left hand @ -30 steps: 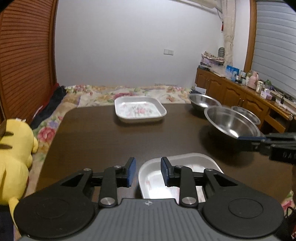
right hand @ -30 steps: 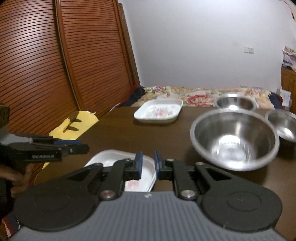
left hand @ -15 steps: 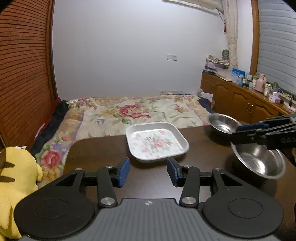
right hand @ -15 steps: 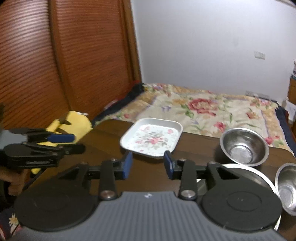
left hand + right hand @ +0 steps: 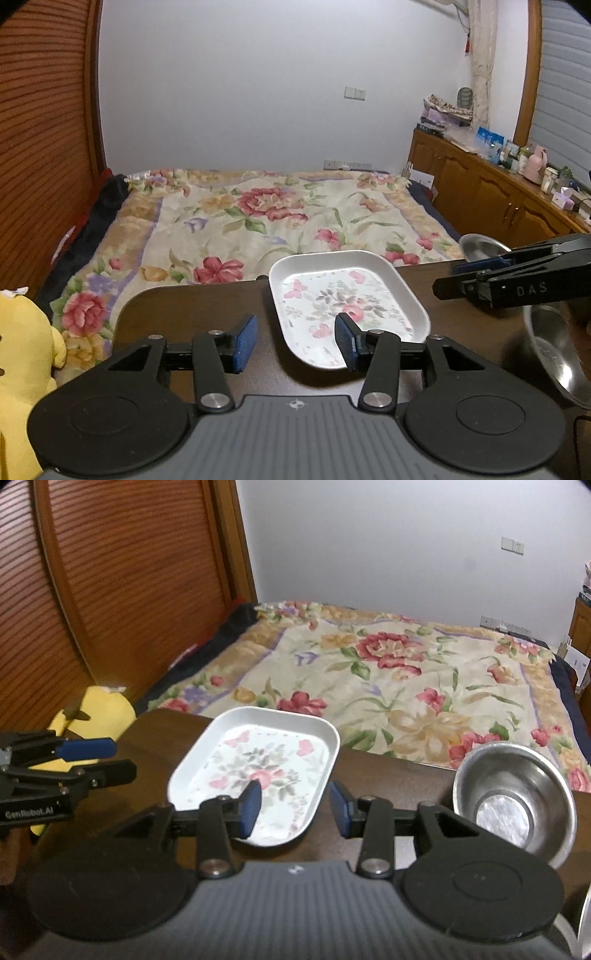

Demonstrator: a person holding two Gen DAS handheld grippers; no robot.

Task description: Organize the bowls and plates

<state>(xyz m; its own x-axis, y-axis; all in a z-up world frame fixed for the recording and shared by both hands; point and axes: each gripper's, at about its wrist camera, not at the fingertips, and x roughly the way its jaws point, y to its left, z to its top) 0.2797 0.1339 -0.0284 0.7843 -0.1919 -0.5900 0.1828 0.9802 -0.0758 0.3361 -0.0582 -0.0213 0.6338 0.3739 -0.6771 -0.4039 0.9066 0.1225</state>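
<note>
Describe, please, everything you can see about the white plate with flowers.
The floral plate is a shallow rounded rectangle with a raised plain white rim; its glossy flat bottom carries pink roses, butterflies and grey-green leaves. It looks empty and lies flat on the dark brown table, close to the far edge beside the bed. Nothing seems to touch it: the open left tool and the open right tool both hang over its near end without gripping it.
</note>
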